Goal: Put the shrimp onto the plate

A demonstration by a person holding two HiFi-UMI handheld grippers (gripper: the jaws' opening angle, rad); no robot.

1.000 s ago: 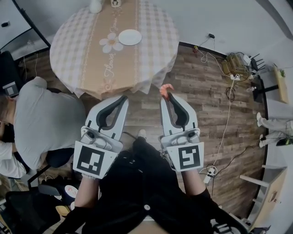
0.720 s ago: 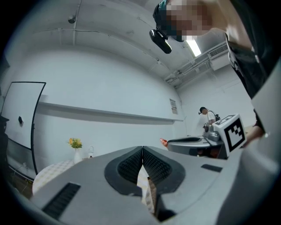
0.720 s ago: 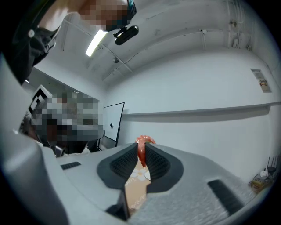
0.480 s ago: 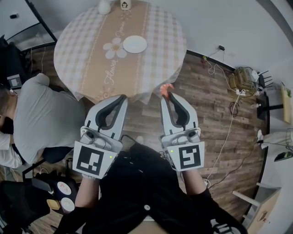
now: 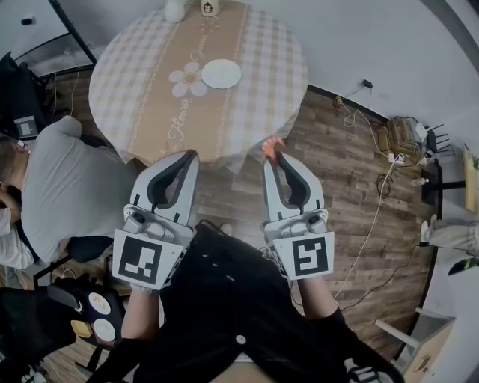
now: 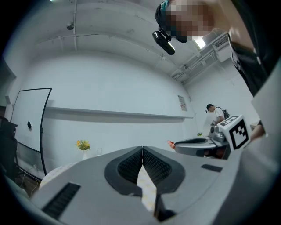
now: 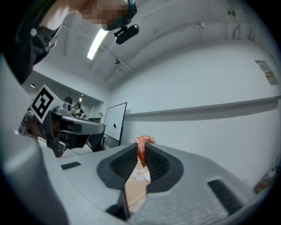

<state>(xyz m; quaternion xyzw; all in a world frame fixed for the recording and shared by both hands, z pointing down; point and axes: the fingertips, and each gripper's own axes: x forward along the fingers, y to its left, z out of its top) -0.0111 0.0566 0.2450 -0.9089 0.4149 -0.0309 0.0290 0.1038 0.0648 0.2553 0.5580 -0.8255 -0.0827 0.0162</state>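
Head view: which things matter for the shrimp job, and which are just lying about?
Job:
- shrimp, held in right gripper
- plate on table

Lying about:
- left gripper, shut and empty
- vase at table's far edge
- floor cables

round table [image 5: 269,67]: checked cloth | person [image 5: 67,187]: seated left | cables [image 5: 395,138]: seemingly heaped on floor

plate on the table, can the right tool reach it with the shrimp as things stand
Probably, with a lean forward: the right tool, shut on the shrimp, hangs near the table, and nothing stands between its near edge and the plate.
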